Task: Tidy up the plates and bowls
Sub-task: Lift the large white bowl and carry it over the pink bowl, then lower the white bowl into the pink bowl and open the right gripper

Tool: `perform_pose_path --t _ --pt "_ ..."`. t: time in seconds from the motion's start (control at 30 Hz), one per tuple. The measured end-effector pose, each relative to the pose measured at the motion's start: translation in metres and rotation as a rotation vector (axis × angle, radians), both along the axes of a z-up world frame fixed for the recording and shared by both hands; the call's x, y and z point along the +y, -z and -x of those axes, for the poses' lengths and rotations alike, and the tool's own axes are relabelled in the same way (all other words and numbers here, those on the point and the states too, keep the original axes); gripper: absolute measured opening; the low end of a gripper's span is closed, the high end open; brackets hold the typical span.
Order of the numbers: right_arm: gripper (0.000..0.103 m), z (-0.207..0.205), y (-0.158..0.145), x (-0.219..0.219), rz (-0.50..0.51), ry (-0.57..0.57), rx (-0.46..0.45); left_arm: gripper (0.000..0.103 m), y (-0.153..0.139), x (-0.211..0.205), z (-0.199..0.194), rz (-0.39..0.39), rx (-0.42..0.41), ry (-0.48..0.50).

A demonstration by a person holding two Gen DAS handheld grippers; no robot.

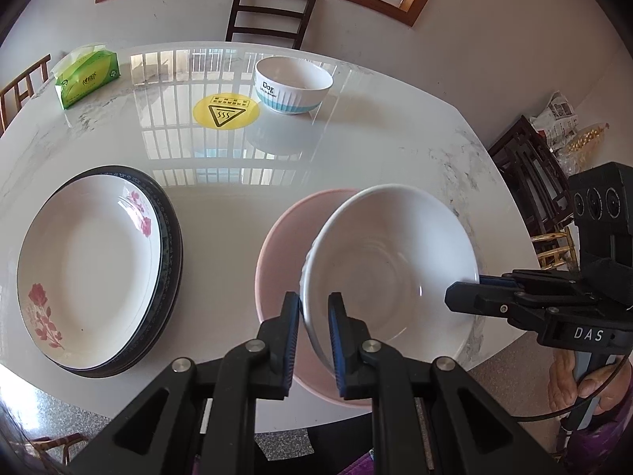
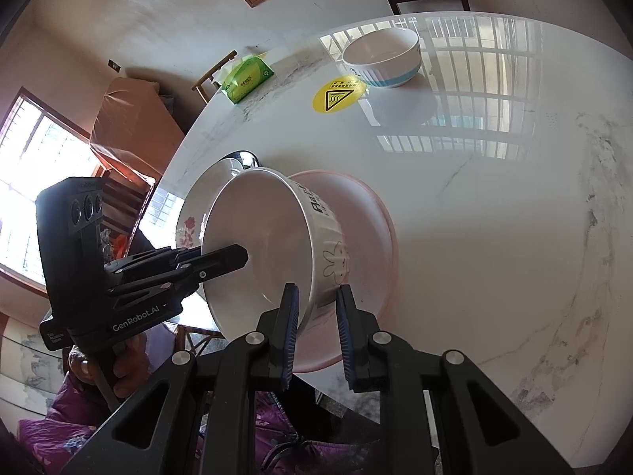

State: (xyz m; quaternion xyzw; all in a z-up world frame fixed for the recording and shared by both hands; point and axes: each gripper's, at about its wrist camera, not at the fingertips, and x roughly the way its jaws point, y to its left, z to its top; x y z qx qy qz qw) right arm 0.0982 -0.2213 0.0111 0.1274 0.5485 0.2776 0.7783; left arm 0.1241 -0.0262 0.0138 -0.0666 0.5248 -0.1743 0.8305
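Observation:
A white bowl (image 1: 387,261) with a rabbit drawing on its side (image 2: 336,265) hangs tilted over a wide pink bowl (image 1: 285,245) near the table's front edge. My left gripper (image 1: 314,297) is shut on its near rim, one pad inside and one outside. My right gripper (image 2: 317,289) is shut on the opposite rim, and it shows in the left wrist view as a black jaw (image 1: 453,297) at the bowl's right edge. To the left, a rose-patterned white plate (image 1: 91,261) lies on top of dark-rimmed plates. A blue-striped white bowl (image 1: 292,83) stands at the far side.
A yellow warning sticker (image 1: 226,111) and a green tissue pack (image 1: 87,75) lie on the glossy marble table (image 1: 376,138). Dark wooden chairs (image 1: 269,12) stand around it. The table's right half (image 2: 494,217) is bare marble. A hand (image 1: 585,384) holds the right gripper's handle.

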Motion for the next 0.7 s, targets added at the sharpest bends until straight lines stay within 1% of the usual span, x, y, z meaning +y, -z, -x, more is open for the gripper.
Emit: perform_pose_path --t 0.33,0.43,0.7 --pt "0.019 0.000 0.011 0.001 0.019 0.002 0.030 0.015 0.009 -0.002 -0.001 -0.020 0.017 0.003" --pt "0.019 -0.001 0.012 0.003 0.030 0.001 0.035 0.015 0.008 -0.004 0.000 -0.036 0.005 0.006" --pt "0.019 -0.003 0.016 0.004 0.041 -0.003 0.044 0.015 0.009 -0.002 0.001 -0.035 0.000 0.000"
